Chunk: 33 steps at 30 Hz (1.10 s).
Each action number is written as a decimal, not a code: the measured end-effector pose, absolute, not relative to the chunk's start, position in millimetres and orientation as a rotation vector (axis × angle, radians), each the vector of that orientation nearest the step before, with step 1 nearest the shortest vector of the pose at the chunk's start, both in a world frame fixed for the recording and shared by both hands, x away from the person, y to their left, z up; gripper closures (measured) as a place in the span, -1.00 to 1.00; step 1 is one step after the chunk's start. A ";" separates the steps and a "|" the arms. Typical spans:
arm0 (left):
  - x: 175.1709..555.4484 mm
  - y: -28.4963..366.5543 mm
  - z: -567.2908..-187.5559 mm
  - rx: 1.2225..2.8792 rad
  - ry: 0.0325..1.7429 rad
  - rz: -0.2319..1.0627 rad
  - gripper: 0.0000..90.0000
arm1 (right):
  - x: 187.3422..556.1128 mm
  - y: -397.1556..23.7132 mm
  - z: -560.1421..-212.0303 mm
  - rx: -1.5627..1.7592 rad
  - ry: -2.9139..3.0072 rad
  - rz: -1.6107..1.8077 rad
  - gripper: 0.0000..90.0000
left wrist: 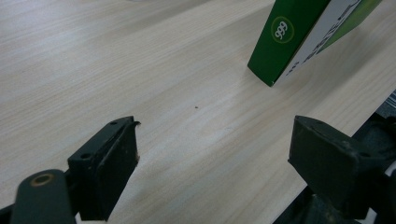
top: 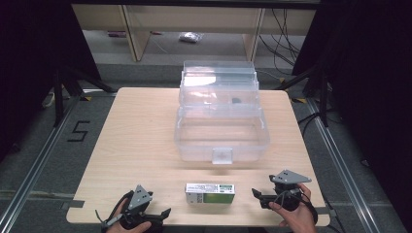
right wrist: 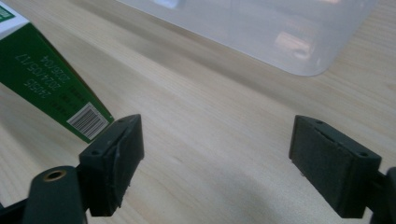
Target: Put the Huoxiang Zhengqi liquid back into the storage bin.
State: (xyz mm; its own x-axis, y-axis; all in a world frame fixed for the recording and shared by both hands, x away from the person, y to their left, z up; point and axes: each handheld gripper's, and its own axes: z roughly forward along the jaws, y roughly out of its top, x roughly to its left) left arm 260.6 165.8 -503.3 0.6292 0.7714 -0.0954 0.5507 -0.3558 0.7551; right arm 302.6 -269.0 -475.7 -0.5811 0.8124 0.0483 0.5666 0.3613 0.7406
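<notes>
A green and white carton [top: 210, 192] lies flat near the front edge of the wooden table [top: 141, 131], between my two grippers. My left gripper [top: 165, 214] rests at the front left with its jaws open and empty; the carton's green end [left wrist: 299, 35] shows ahead of it at the upper right. My right gripper [top: 256, 195] stands open to the right of the carton, its jaws pointing left. In the right gripper view the carton's barcode end [right wrist: 51, 88] sits just beyond the left jaw, untouched.
A clear plastic storage box [top: 221, 128] with its lid up stands in the middle of the table, its front corner [right wrist: 280, 37] ahead of the right gripper. Something small and dark lies in its upper tray [top: 236, 101]. Dark stands and cables flank the table.
</notes>
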 end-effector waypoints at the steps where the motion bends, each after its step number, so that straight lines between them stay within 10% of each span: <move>1: 260.6 165.8 -503.3 2.057 1.033 0.354 -0.67 | 302.6 -269.0 -475.7 1.215 2.302 1.056 -0.57; 33: 260.9 164.5 -503.6 2.042 1.048 0.343 -0.67 | 294.3 -226.5 -420.1 0.838 2.526 1.018 -0.65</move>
